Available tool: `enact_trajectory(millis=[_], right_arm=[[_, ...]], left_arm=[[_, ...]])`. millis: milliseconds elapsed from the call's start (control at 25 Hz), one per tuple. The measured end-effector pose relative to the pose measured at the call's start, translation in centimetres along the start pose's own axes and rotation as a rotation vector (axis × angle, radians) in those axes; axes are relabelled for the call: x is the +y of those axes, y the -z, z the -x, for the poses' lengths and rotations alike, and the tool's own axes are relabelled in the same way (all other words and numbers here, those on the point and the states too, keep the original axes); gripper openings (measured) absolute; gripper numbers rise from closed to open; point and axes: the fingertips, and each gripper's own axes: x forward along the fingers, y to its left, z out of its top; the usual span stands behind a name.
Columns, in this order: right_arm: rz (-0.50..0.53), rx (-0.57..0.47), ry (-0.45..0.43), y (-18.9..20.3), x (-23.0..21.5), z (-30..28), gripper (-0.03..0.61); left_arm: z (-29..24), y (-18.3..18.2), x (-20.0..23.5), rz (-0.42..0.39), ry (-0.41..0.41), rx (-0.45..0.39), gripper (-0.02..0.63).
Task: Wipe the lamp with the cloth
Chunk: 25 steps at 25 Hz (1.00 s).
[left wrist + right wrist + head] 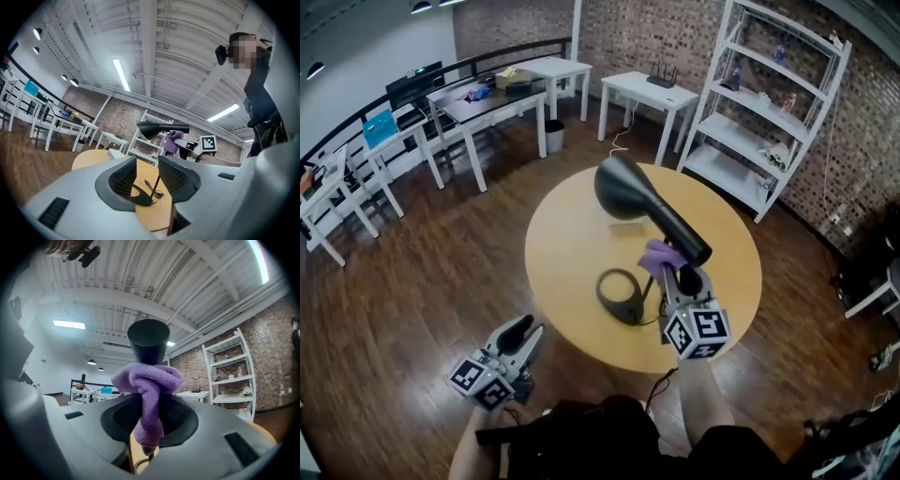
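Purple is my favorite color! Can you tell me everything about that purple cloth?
The purple cloth looks soft and fuzzy, like fleece. It is scrunched into a knotty bunch, with a tail hanging down. The right gripper pinches it between its jaws, above the round wooden table. Its bunched top seems to sit right against the arm of the black lamp.

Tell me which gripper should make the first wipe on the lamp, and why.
Right. The right gripper is shut on the purple cloth, close up to the lamp. The left gripper is empty, fingers apart, and sits off the edge of the round table.
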Motion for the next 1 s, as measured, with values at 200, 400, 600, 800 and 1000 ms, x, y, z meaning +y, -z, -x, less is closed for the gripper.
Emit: enact_trajectory(millis=[200, 400, 600, 800, 1000], right_arm=[[0.013, 0.022, 0.161, 1.3, -0.3, -0.3, 0.101], [0.044, 0.068, 0.226, 4.0, -1.0, 0.5, 0.103], [0.042, 0.055, 0.241, 4.5, -1.1, 0.9, 0.104], [-0.005, 0.115, 0.214, 7.3, 0.5, 1.1, 0.106], [-0.007, 0.125, 0.15, 7.3, 0.4, 1.1, 0.107]], left_arm=[[0.4, -1.1, 2.3, -0.033, 0.11, 0.059, 0.13], [-2.4, -0.9, 1.6, -0.029, 0.224, 0.073, 0.13], [-7.4, -1.4, 0.3, -0.009, 0.353, 0.058, 0.13], [-12.4, -1.7, -0.2, -0.012, 0.516, 0.087, 0.13], [-18.1, -2.0, -0.9, -0.008, 0.628, 0.111, 0.131]])
